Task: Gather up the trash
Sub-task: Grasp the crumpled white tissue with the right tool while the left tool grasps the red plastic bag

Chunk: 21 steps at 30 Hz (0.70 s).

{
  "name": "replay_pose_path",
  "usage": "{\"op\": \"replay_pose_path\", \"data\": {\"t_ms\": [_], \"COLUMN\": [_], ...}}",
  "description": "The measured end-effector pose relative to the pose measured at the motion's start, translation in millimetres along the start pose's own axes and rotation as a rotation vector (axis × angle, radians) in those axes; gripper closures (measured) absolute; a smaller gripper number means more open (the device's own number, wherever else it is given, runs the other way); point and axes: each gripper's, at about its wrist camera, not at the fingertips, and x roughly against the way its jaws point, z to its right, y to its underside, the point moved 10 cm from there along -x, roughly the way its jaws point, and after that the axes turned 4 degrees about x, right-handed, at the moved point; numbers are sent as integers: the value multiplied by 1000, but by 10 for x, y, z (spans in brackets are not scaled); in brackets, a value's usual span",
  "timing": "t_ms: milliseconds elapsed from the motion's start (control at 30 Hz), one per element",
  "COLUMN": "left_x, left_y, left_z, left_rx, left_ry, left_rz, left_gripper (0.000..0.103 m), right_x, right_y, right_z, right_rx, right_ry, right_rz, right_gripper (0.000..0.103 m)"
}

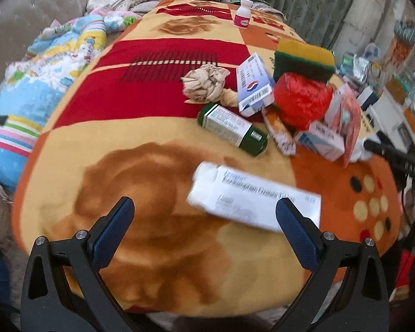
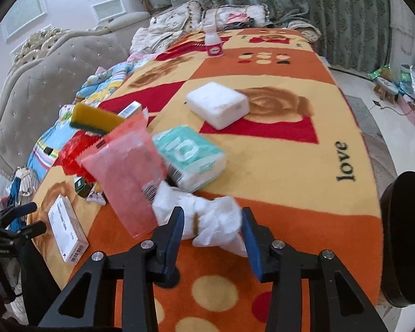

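My left gripper (image 1: 204,215) is open above the blanket; a white medicine box (image 1: 251,202) lies just ahead, partly between its fingers, nearer the right one. Beyond lie a green box (image 1: 232,128), a crumpled beige paper (image 1: 204,83), a blue-white box (image 1: 254,84), a red crumpled wrapper (image 1: 301,98) and a yellow-green sponge (image 1: 304,58). My right gripper (image 2: 213,221) is open around a crumpled white tissue (image 2: 207,218); I cannot tell if the fingers touch it. A pink plastic bag (image 2: 130,171) lies to its left, and a tissue pack (image 2: 191,157) behind it.
A white foam block (image 2: 218,103) and a small pink-labelled bottle (image 2: 213,41) stand farther back on the patterned blanket (image 2: 290,152). A dark round object (image 2: 404,238) is at the right edge. A folded quilt (image 1: 41,83) lies left. The floor at the right is cluttered.
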Motion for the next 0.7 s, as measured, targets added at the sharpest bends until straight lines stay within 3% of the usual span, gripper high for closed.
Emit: {"op": "replay_pose_path", "data": {"t_ms": [200, 333, 400, 500, 700], "left_x": [-133, -124, -51, 108, 123], "left_y": [-102, -165, -210, -412, -827], "left_z": [181, 268, 302, 380, 686], "left_rx": [16, 8, -2, -35, -52], "left_ry": [54, 60, 62, 60, 108], "left_rz": [-7, -7, 16, 79, 135], "left_gripper": [1, 1, 1, 1, 1], "right_x": [146, 146, 107, 38, -157], "right_y": [-82, -166, -158, -92, 62], "right_z": [14, -79, -127, -137, -89], "right_rx": [-67, -36, -21, -18, -51], "right_ry": [-38, -38, -34, -41, -36], "right_rz": [19, 13, -6, -24, -76], "right_gripper": [59, 54, 51, 34, 32]}}
